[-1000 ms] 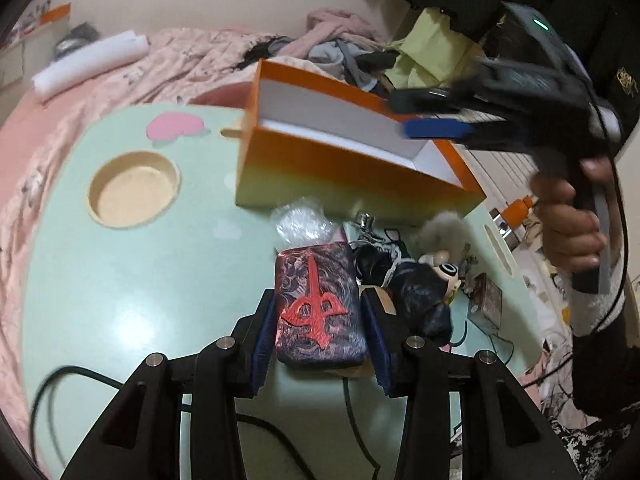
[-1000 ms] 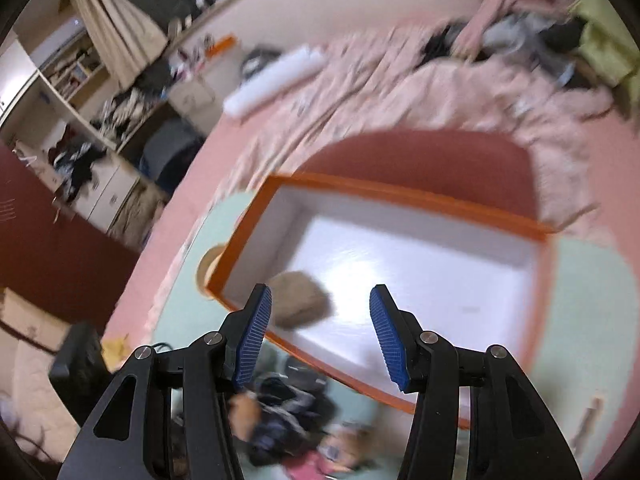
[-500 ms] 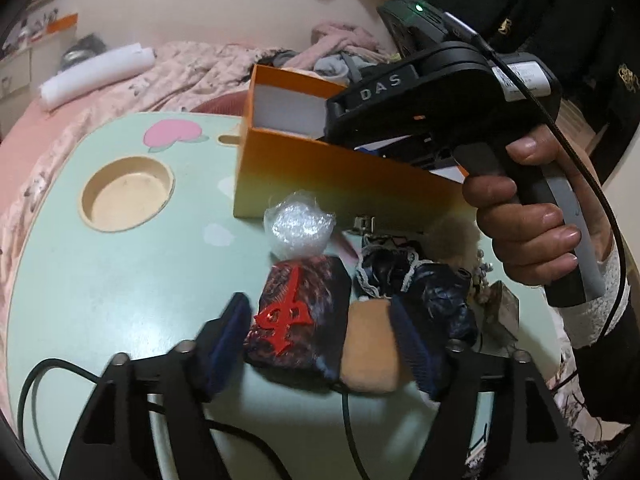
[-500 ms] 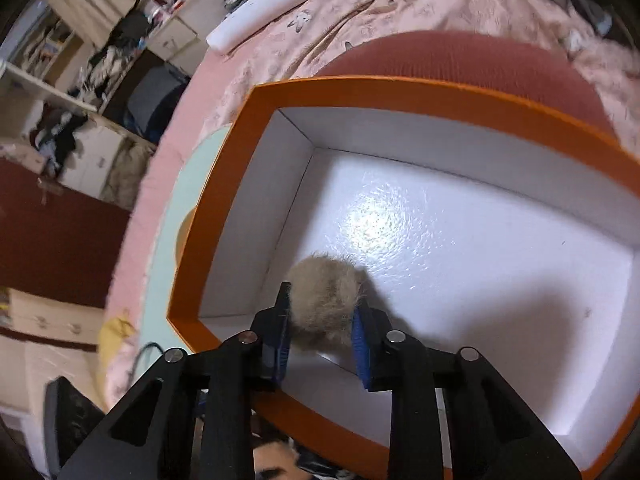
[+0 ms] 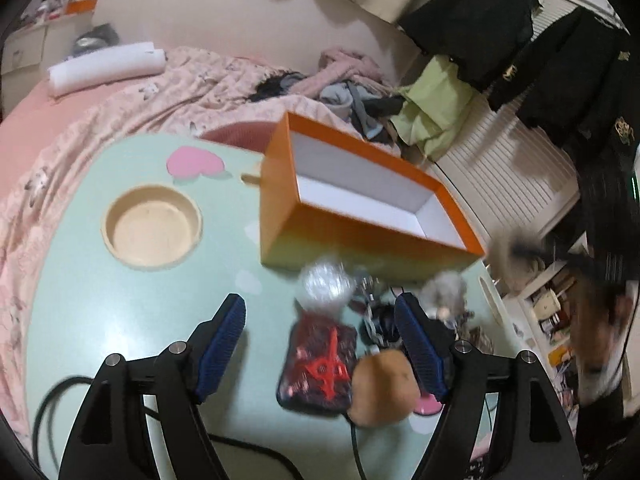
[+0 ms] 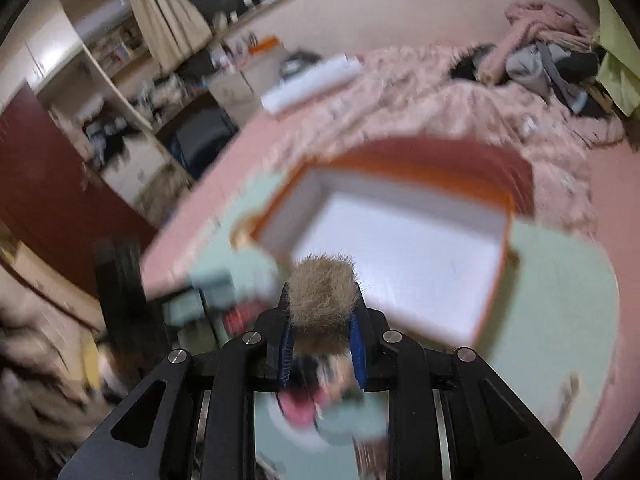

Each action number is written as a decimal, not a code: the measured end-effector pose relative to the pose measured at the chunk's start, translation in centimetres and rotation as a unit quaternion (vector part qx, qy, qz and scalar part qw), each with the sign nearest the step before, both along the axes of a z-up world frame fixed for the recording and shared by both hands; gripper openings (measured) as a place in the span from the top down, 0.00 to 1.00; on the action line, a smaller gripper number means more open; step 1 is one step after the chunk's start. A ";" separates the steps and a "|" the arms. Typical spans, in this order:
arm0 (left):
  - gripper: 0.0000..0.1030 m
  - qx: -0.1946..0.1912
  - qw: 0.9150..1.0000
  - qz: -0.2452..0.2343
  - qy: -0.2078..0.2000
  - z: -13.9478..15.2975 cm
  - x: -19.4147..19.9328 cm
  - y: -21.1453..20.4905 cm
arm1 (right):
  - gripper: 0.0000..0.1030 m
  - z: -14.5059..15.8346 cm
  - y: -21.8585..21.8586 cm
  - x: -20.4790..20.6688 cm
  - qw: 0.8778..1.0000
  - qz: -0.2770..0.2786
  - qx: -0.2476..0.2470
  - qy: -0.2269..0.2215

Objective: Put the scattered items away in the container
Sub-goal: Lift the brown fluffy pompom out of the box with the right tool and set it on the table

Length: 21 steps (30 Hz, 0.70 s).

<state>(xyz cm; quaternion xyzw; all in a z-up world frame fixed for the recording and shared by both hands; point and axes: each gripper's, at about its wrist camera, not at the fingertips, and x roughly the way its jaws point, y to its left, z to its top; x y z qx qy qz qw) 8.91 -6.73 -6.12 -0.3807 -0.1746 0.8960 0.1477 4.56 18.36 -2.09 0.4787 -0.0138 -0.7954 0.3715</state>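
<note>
Bed (image 5: 120,92) fills the background, pink quilt, clothes heaped at its far end. In front of it, mint-green table (image 5: 100,280) with a round wooden recess (image 5: 152,232) and a pink heart mark (image 5: 194,162).

Box (image 5: 360,236): orange outside, white inside, stands open on the table's far side. Interior looks bare in both views; the right-wrist view is motion-blurred (image 6: 400,248).

Loose items lie clustered on the table just in front of the box's near wall:
- dark pouch (image 5: 320,364) with a red emblem, flat on the table;
- tan pad (image 5: 382,384), touching the pouch's right edge;
- clear crinkled wrap (image 5: 328,286), between pouch and box;
- grey fluff (image 5: 444,288) and a tangle of dark cords, right of the wrap; details too blurred to tell.

Left gripper (image 5: 320,336): jaws wide apart, holding nothing. Pouch and pad lie between its blue pads (image 5: 224,332) in view; contact not evident.

Right gripper (image 6: 322,320): jaws narrow, clamped on a tan fur ball (image 6: 324,296). Ball is held above the table, near the box's near rim, outside the box.
</note>
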 end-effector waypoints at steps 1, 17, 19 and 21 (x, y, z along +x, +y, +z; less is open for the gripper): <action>0.26 -0.001 1.000 0.001 0.003 0.3 -0.2 0.0 | 0.76 -1.0 -0.1 0.7 1.000 -0.004 0.009 -0.011; 0.25 -0.002 1.000 0.012 0.015 2.0 -3.2 0.7 | 0.40 -4.2 1.2 2.2 0.998 -0.044 0.035 -0.033; 0.25 -0.008 1.000 0.015 0.017 2.2 -3.6 0.7 | 0.32 -2.6 2.9 1.5 0.998 -0.066 0.001 -0.022; 0.25 -0.006 1.000 0.021 0.020 2.2 -4.0 0.6 | 0.31 -1.4 5.1 0.4 0.994 -0.105 -0.036 -0.010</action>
